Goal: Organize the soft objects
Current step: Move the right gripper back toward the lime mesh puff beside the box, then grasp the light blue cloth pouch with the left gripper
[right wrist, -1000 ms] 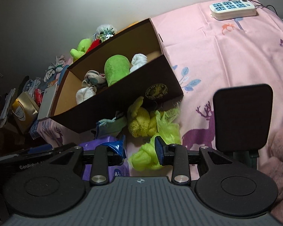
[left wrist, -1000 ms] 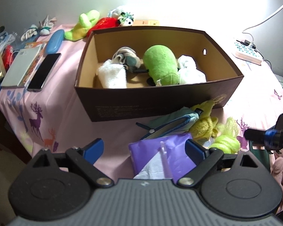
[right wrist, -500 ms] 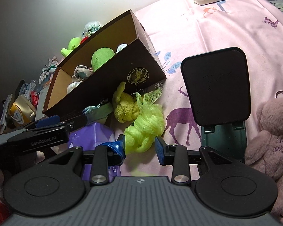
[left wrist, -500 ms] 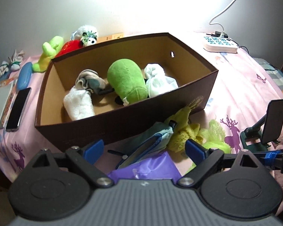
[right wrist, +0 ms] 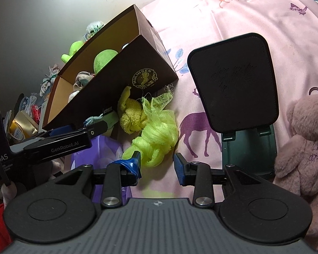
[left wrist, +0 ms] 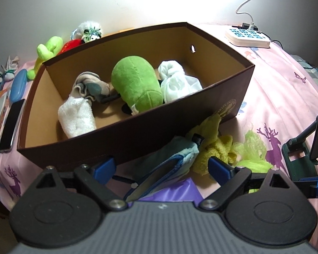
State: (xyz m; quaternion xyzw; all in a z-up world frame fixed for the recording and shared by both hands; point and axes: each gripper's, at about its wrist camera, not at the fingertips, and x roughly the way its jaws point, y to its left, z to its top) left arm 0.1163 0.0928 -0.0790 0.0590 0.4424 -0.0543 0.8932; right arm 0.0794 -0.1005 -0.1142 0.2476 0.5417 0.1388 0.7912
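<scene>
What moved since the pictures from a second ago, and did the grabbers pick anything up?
Both grabbers came in closer and lower. The left gripper, fingers wide open, now hangs over the blue pouch. The right gripper, part-open, now has its fingers on either side of the neon green bundle, where before they sat beside it. Nothing has been picked up or dropped. The brown box and its toys stayed put.

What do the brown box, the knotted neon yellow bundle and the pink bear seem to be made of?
Brown box: probably cardboard, matte dark brown outside and tan inside, with thin flat walls and sharp folded corners. Knotted neon yellow bundle: looks like loose open-weave gauze or mesh, with frayed threads at its end. Pink bear: seemingly short-pile plush, with a fuzzy, matte surface.
</scene>
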